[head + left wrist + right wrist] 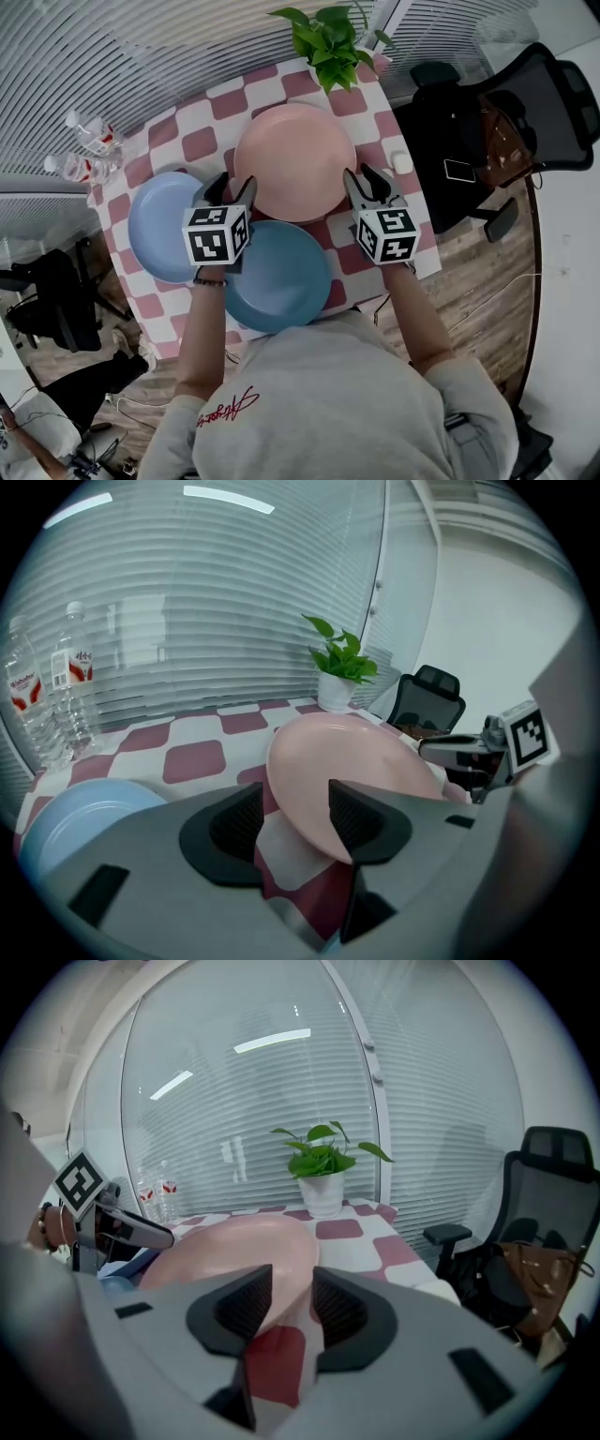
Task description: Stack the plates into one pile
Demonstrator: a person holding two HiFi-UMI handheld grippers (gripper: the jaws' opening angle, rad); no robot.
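Observation:
A pink plate (295,159) lies at the middle of the checked table (202,141). A light blue plate (159,230) sits to its left and a darker blue plate (281,277) lies nearer to me. My left gripper (232,187) stands at the pink plate's left rim. In the left gripper view its jaws (295,819) are open, with the pink plate's (347,761) rim between them, close to the right jaw. My right gripper (367,178) stands at the right rim. It is open (292,1305) too, with the plate's (234,1241) edge in the gap.
A potted plant (328,37) stands at the table's far edge. Two water bottles (89,150) lie at the far left corner. A small white object (401,162) sits by the right edge. A black office chair (544,103) with a brown bag stands to the right.

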